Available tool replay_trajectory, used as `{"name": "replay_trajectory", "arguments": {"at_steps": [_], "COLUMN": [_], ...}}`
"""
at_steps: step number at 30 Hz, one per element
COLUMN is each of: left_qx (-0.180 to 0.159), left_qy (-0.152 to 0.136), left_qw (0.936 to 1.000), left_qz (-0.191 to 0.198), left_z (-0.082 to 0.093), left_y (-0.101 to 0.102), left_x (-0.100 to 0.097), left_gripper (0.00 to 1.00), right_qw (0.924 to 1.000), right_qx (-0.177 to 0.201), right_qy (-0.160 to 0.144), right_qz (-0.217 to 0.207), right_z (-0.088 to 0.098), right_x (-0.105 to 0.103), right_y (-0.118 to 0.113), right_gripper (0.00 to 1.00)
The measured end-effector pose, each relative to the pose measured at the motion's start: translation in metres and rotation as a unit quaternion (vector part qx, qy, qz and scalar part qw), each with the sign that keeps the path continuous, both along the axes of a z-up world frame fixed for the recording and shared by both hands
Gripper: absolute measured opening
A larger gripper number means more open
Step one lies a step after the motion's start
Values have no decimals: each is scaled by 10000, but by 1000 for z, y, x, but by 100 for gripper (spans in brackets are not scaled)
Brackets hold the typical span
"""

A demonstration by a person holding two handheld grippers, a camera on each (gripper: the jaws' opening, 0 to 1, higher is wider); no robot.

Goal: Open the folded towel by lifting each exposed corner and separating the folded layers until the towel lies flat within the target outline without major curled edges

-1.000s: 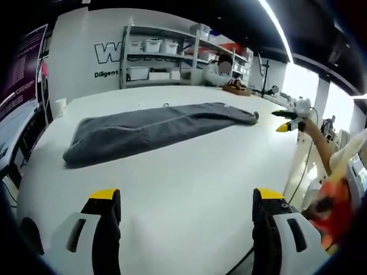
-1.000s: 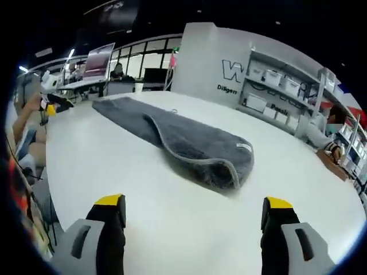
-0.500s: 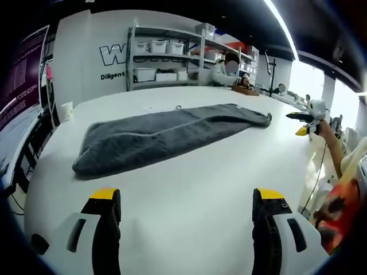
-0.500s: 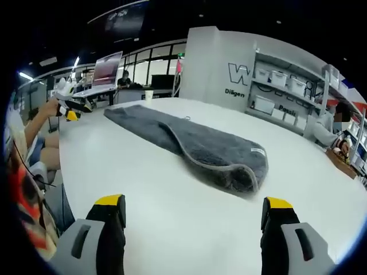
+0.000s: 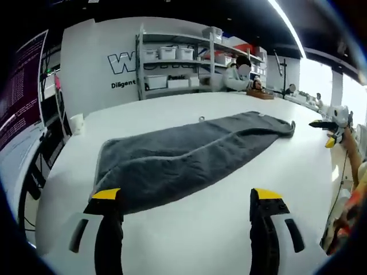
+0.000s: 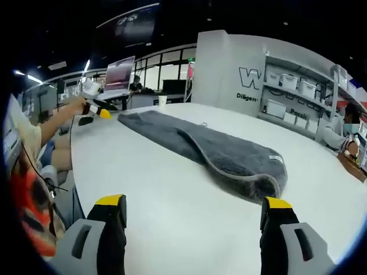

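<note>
Towel [image 5: 183,157], grey and folded into a long strip, lies on the white table [image 5: 189,229]; its underlayers are hidden. Left gripper [image 5: 188,201] and right gripper [image 6: 195,207] hover wide apart, holding nothing. Shelving [image 5: 172,63] with bins lines the far wall.

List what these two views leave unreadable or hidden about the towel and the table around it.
- Target outline: none can be made out on the white table in either view.
- Towel layers: in the left gripper view the top layer covers what lies under it, so the fold count is hidden.
- Towel's near end in the right gripper view: the curled edge hides its underside.
- Small tag on the towel: too small to read.
- Wall lettering: partly hidden by shelving.
</note>
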State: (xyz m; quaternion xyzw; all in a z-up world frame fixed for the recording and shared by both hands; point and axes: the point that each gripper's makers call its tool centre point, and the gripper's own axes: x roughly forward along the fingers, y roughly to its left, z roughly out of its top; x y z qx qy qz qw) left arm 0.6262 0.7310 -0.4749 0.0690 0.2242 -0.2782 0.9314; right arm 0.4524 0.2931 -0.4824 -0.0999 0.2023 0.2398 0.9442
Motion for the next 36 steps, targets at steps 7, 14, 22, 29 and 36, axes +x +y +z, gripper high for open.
{"name": "replay_trajectory", "arguments": {"at_steps": [7, 14, 22, 29, 36], "left_qx": [-89, 12, -117, -58, -47], "left_qy": [-52, -36, 24, 303, 293], "left_qw": [9994, 9974, 9952, 9950, 9945], "left_qz": [323, 720, 976, 946, 1006], "left_z": [-7, -19, -20, -40, -47], "left_y": [11, 24, 35, 33, 35], "left_x": [37, 71, 100, 105, 104], "left_gripper": [76, 64, 48, 40, 29], "right_qw": [9999, 10000, 9999, 9999, 9999], "right_qx": [-107, -46, 37, 53, 54], "right_qy": [-14, -5, 7, 25, 63], "right_qz": [84, -37, -104, -113, -143], "right_z": [1, -1, -5, -6, -9], "right_x": [-4, -4, -3, -5, -6], "right_y": [5, -1, -4, -6, -8], "right_gripper": [95, 91, 87, 87, 86]}}
